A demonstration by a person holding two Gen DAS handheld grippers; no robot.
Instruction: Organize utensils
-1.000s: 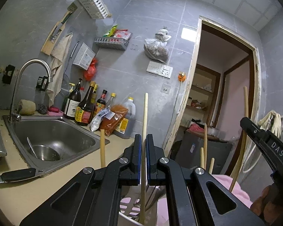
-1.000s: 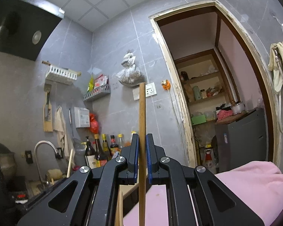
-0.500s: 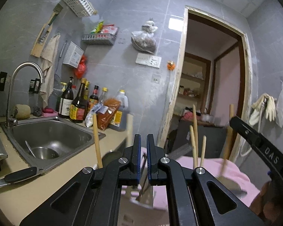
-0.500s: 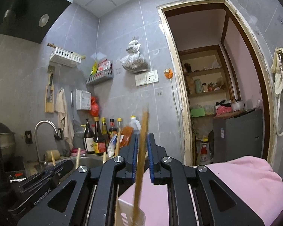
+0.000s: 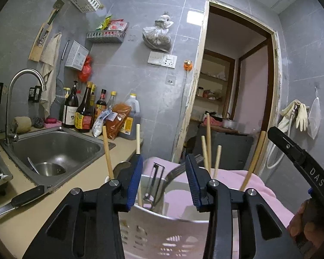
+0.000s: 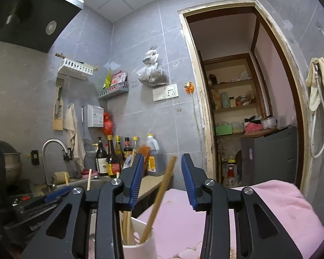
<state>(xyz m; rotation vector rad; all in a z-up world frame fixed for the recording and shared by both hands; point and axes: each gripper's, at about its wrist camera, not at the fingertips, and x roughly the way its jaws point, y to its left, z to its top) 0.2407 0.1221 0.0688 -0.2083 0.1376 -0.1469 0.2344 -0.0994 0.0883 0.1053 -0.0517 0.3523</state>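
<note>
Both the left tongs (image 5: 164, 181) and right tongs (image 6: 163, 181) are opening above the white utensil holder (image 6: 140, 248), releasing chopsticks (image 6: 159, 196) so they stand inside it.

The left tongs (image 5: 164, 172) are opening over a white perforated utensil holder (image 5: 162, 233), nothing between the blue pads (image 5: 136, 179). Wooden chopsticks (image 5: 208, 142) stand upright in the holder, alongside metal utensils (image 5: 153, 181). Left of it, a steel sink (image 5: 54, 149) is set in the desk (image 5: 19, 220), with sauce bottles (image 5: 84, 110) behind.
</note>
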